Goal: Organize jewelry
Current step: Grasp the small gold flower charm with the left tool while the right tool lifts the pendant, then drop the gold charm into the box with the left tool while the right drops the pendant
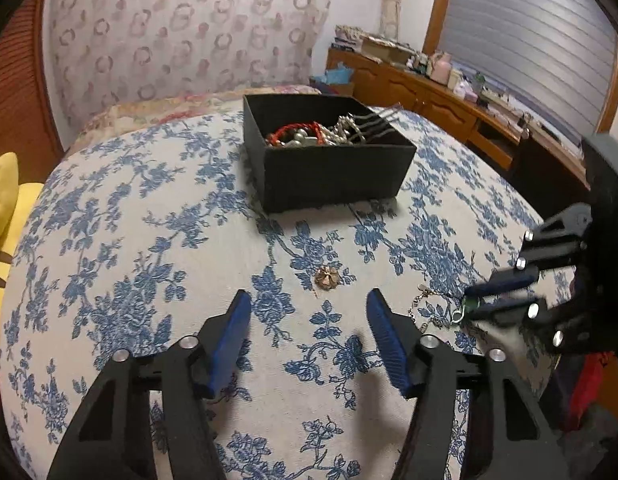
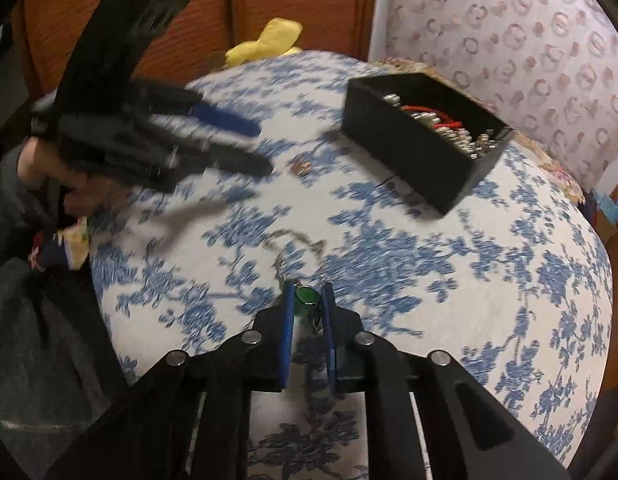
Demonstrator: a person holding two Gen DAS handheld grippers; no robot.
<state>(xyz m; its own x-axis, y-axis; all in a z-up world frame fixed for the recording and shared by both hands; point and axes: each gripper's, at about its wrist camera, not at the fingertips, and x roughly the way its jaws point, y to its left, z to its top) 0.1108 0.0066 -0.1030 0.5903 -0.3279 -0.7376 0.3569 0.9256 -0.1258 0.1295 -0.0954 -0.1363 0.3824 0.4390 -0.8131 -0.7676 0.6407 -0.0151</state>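
1. The right tongs (image 2: 307,304) pinch a green-stoned pendant (image 2: 307,295) just above the floral table (image 2: 489,280), its chain (image 2: 293,240) trailing.
2. The left tongs (image 1: 309,340) stand spread and empty, near a gold brooch (image 1: 326,277).
3. The black box (image 1: 329,172) holds more jewelry.

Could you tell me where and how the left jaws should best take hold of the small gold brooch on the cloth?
Grip the gold brooch across its outer edges, coming down from above: it lies flat and alone on the cloth, just ahead of the open left gripper.
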